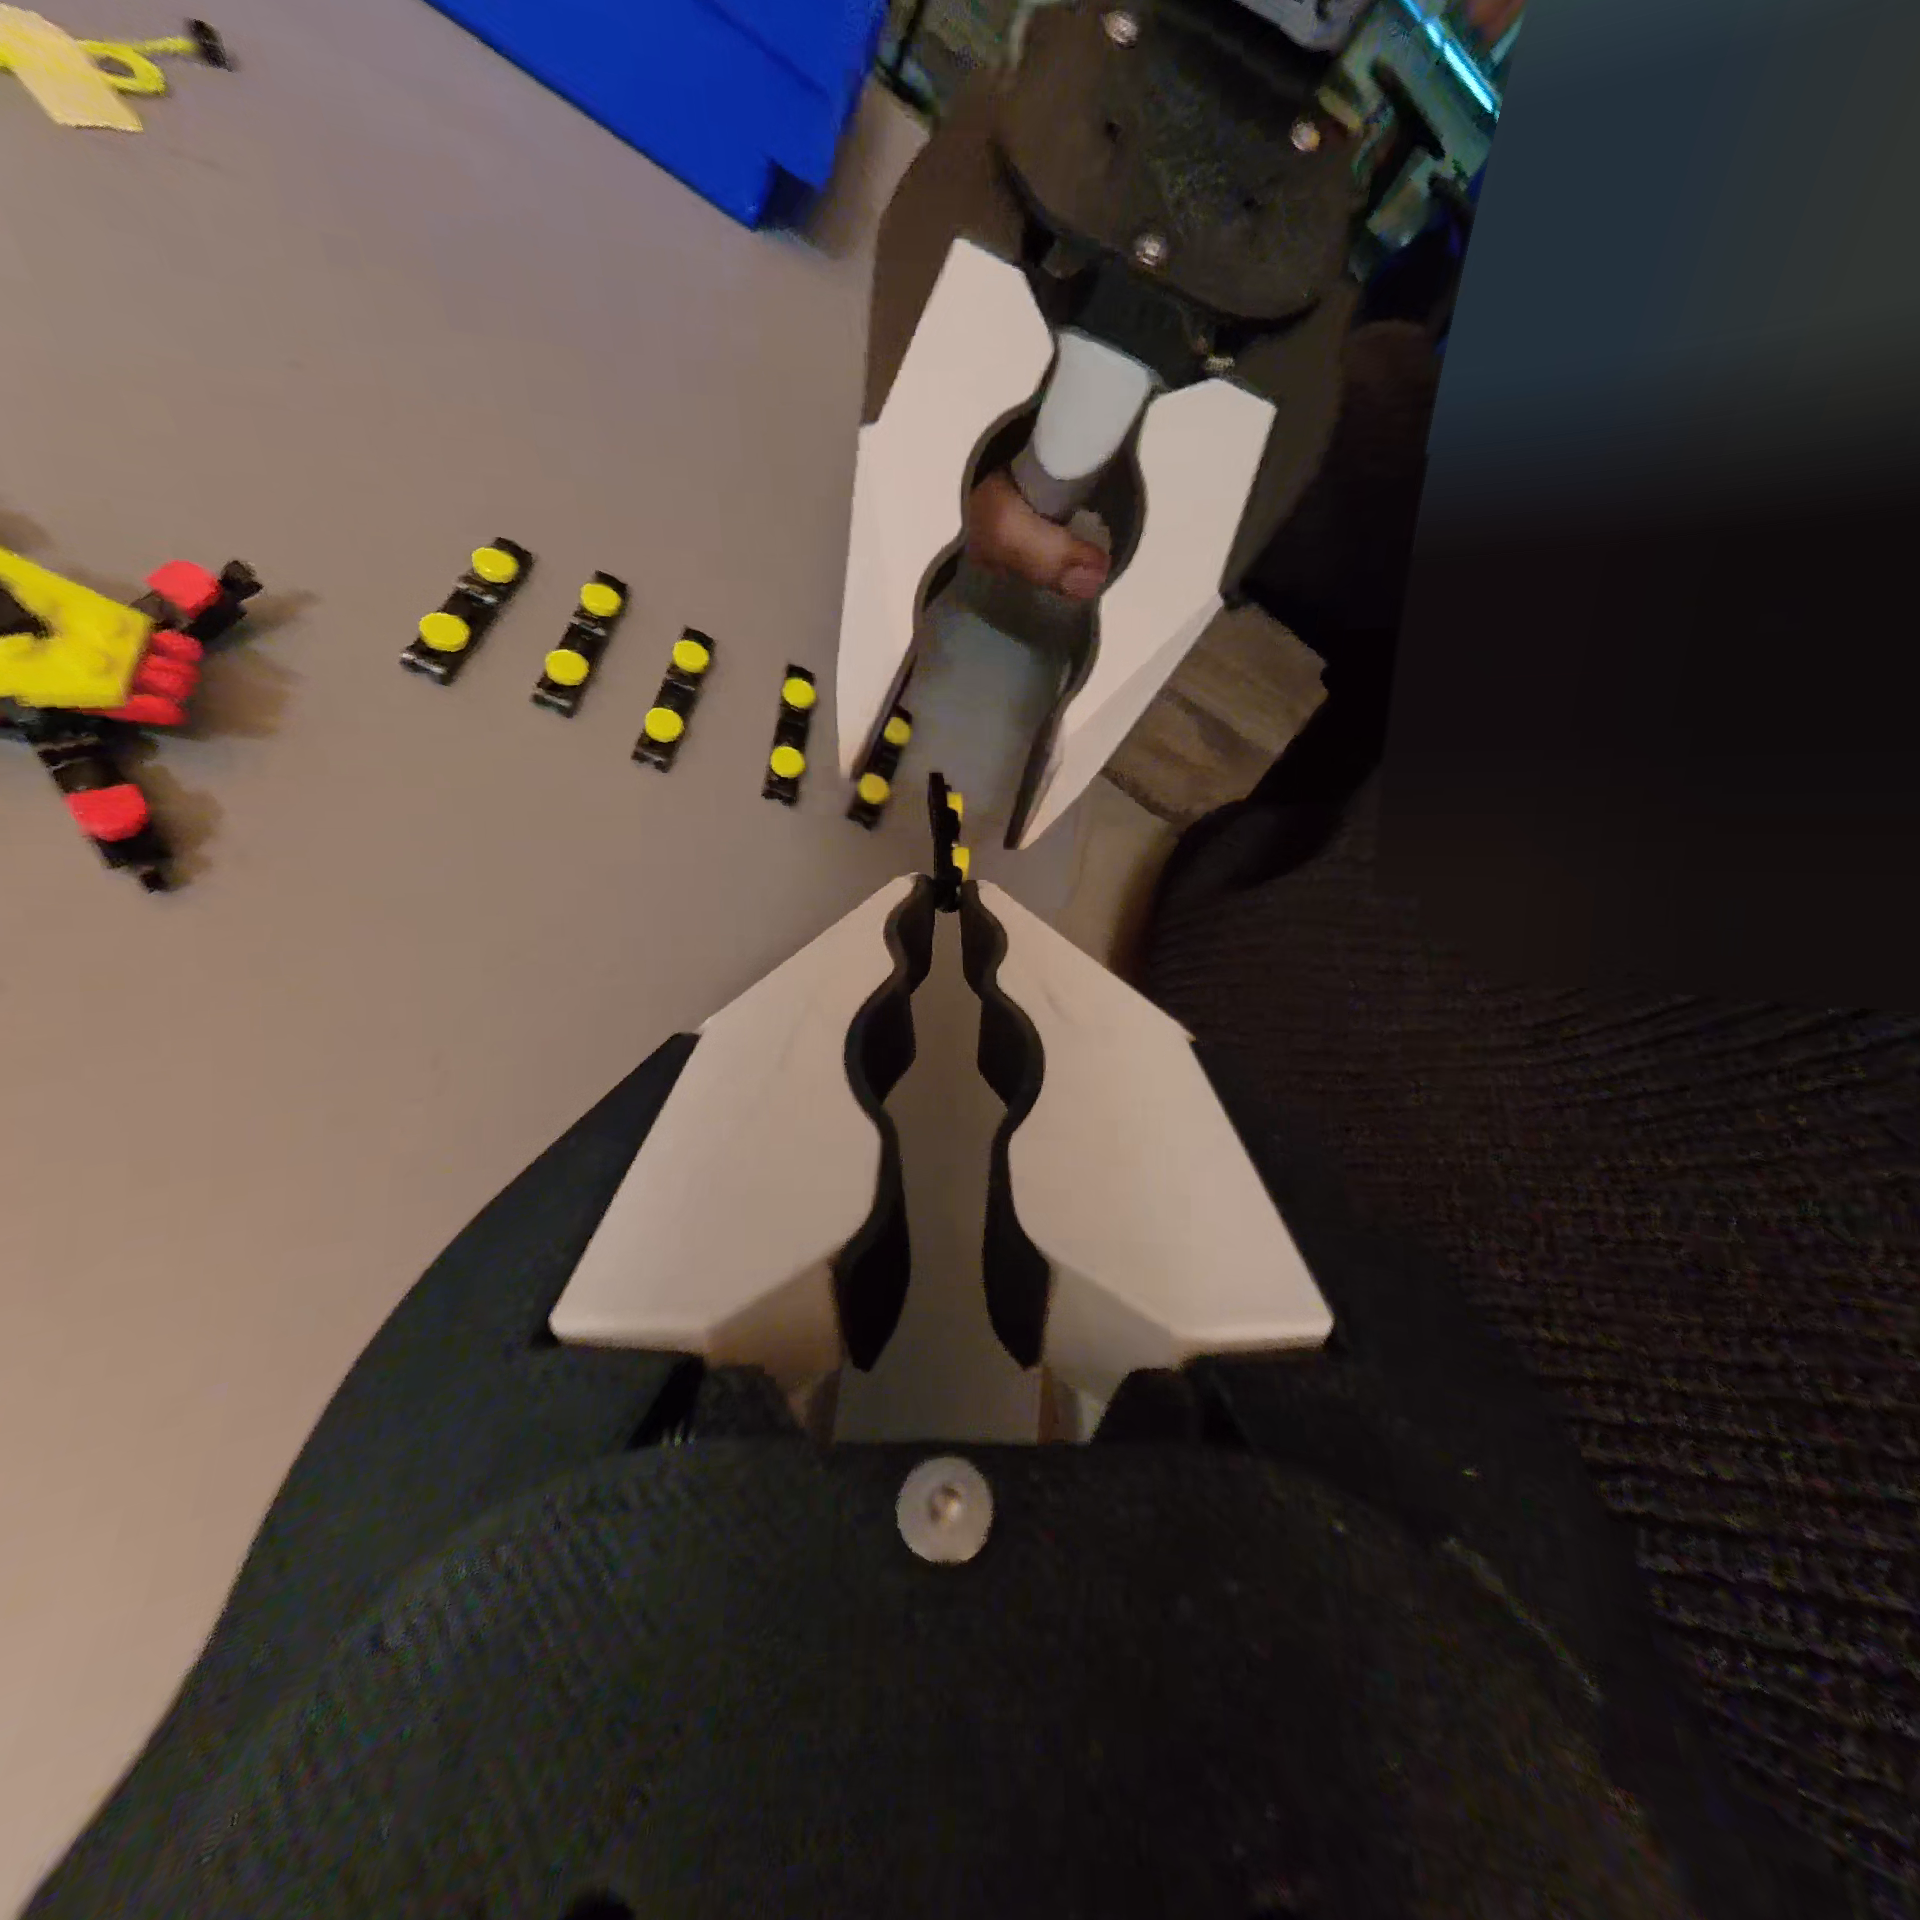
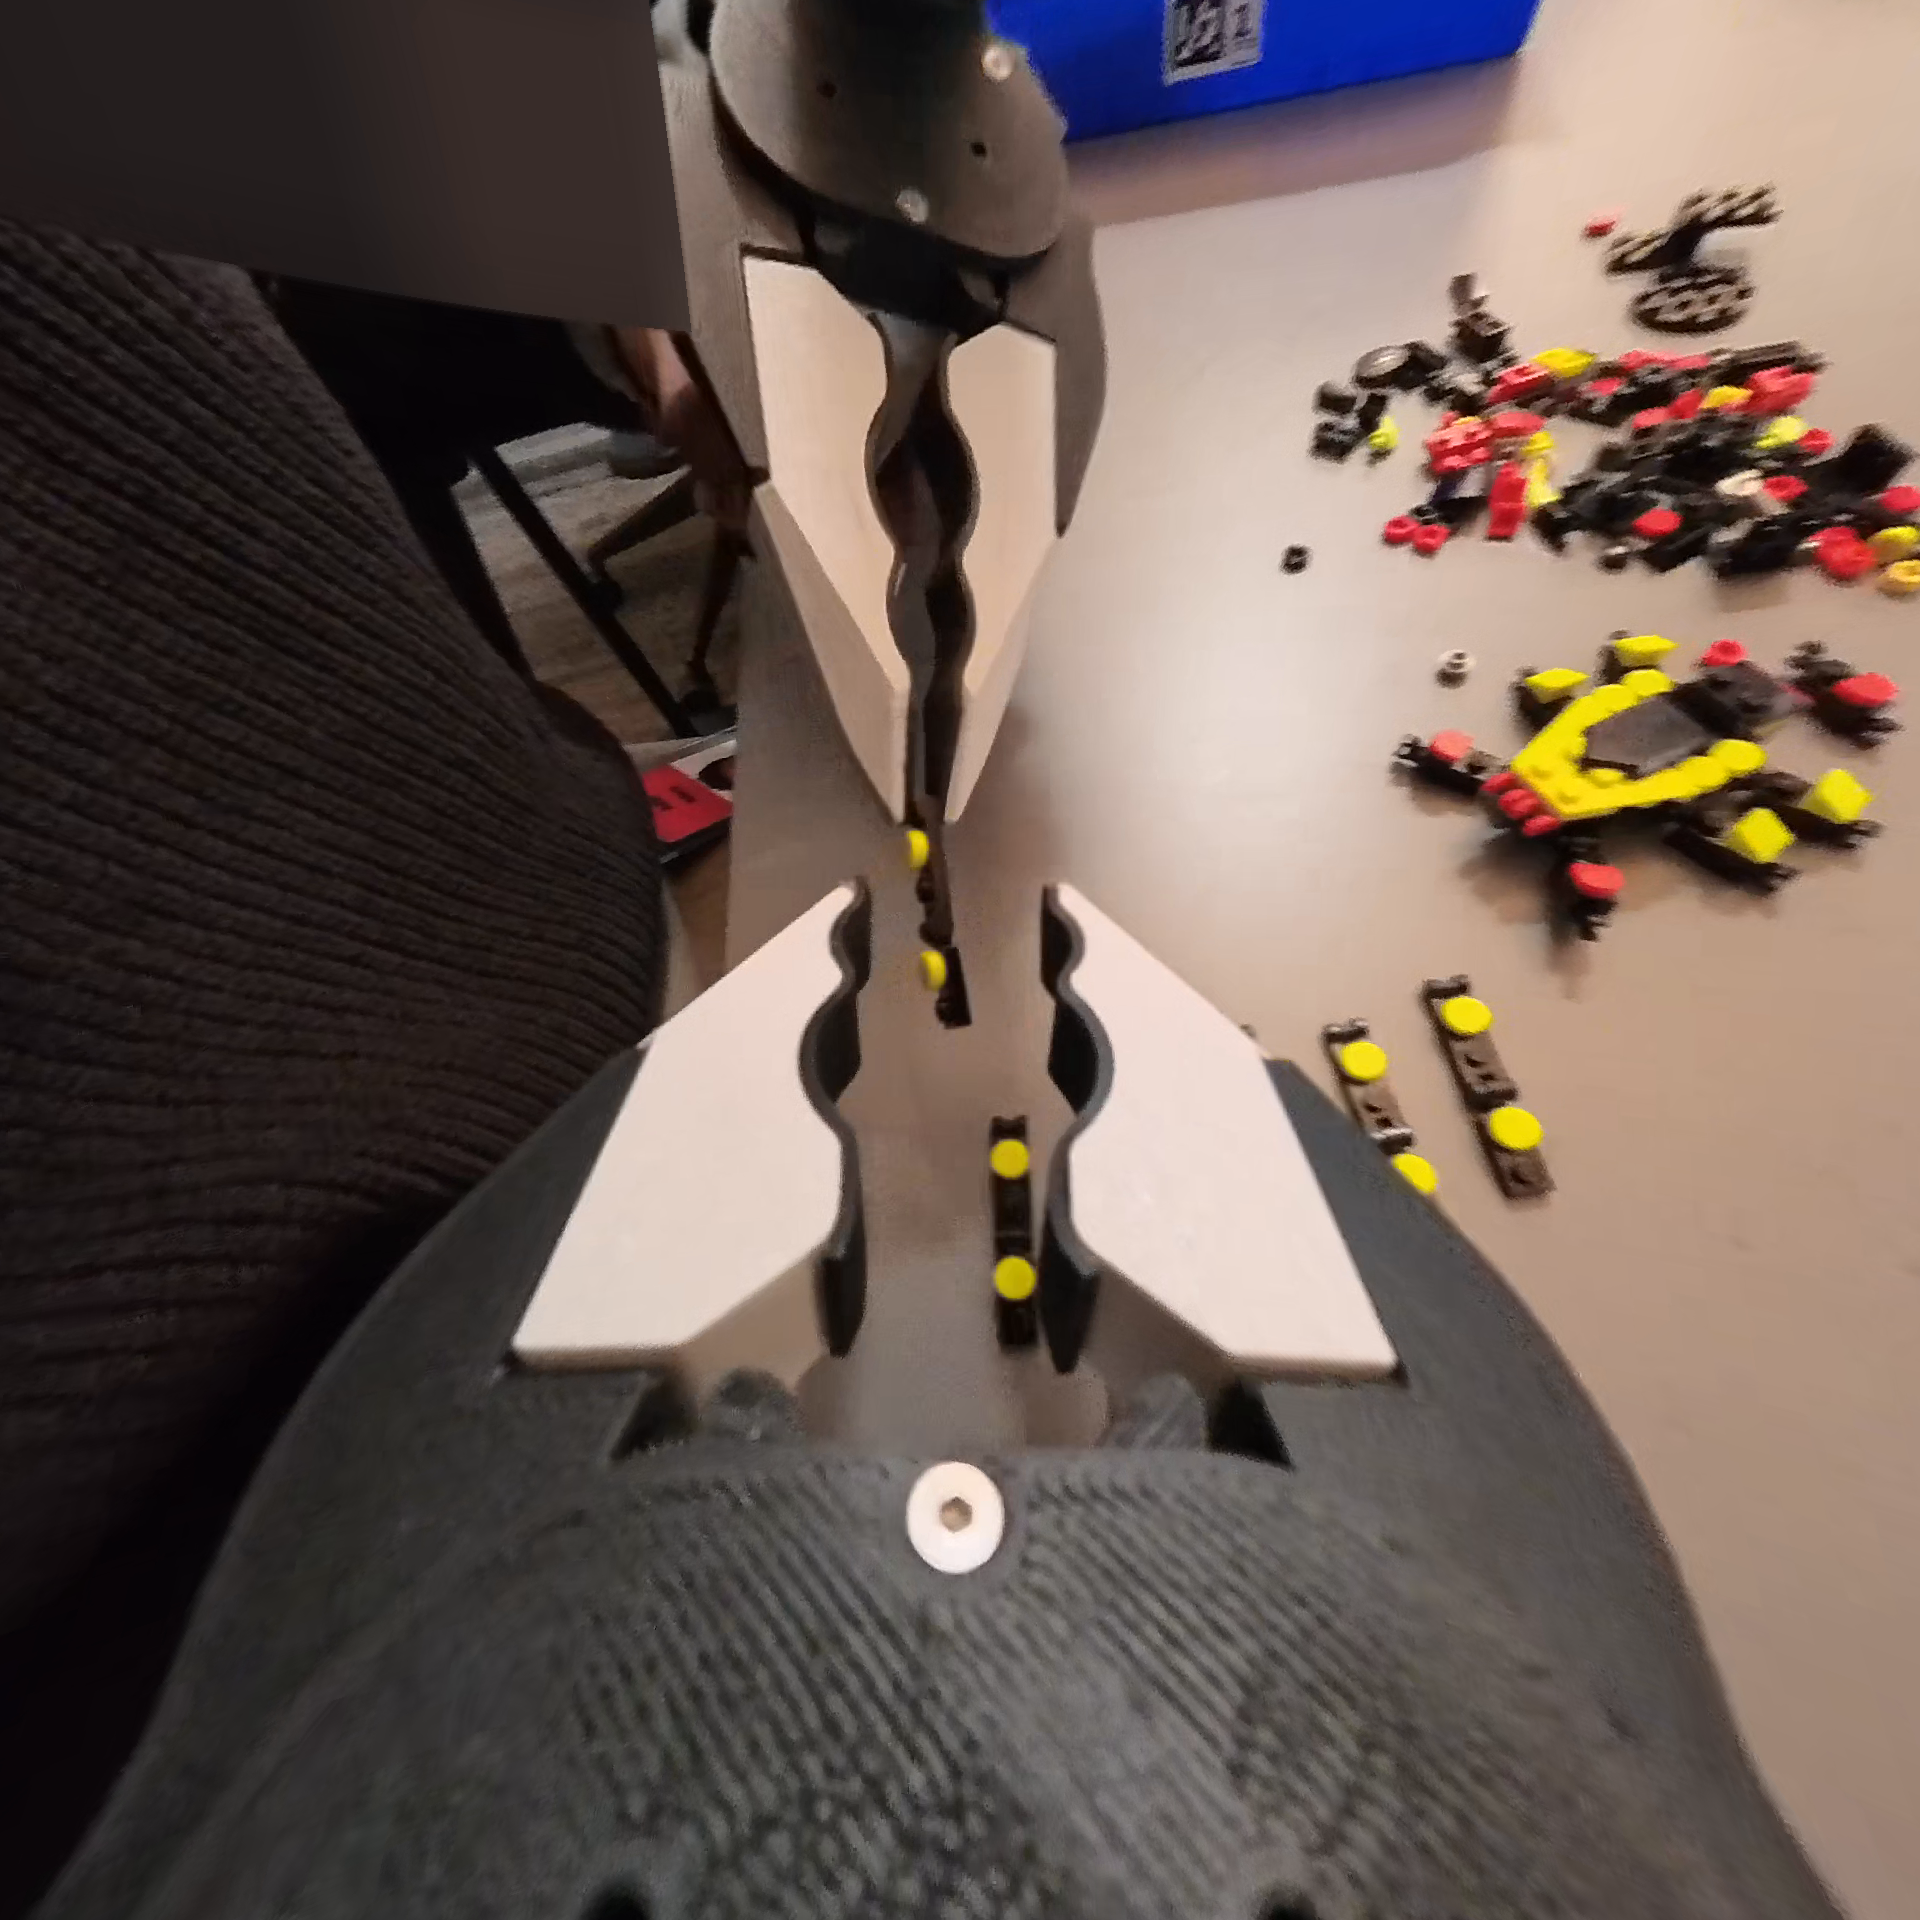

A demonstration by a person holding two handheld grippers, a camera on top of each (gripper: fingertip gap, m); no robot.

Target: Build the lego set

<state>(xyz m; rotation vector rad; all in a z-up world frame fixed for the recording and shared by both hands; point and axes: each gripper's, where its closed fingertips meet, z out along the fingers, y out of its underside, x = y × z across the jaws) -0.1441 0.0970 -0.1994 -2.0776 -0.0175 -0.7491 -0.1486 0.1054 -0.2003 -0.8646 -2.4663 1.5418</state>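
L jaws pinch black strip (image 1: 948,831) | R jaws apart | pile (image 2: 1621,457) blurred

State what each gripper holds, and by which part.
Left gripper pinches one end of a black strip with yellow studs. Right gripper is open, holding nothing.

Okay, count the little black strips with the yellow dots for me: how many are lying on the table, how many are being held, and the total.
Black strips with two yellow round studs lying on the grey table: 5
Matching black-and-yellow strip pinched in the left gripper: 1
Total: 6
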